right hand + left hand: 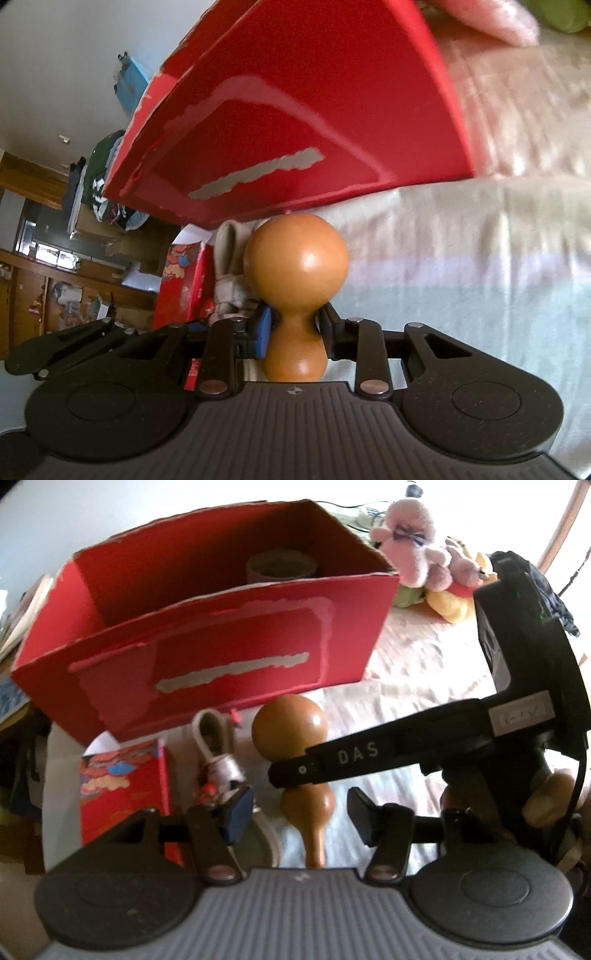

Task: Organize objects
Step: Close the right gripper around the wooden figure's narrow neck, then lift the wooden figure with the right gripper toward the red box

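Note:
A brown wooden gourd-shaped piece (pixel 290 725) lies on the pale bedcover in front of an open red cardboard box (pixel 207 635). My right gripper (pixel 295 326) is shut on the gourd's (pixel 295 258) narrow waist; in the left wrist view its black finger (pixel 354 758) reaches in from the right across the gourd. My left gripper (pixel 299 814) is open just behind the gourd's lower end, holding nothing. The red box (pixel 303 122) fills the upper part of the right wrist view.
A small red patterned box (pixel 123 790) and a grey toy with a loop (pixel 218 753) lie left of the gourd. A brown roll (pixel 280 566) sits inside the red box. Plush toys (pixel 424 557) lie at the far right. Furniture and clothes (pixel 96 177) stand beyond the bed.

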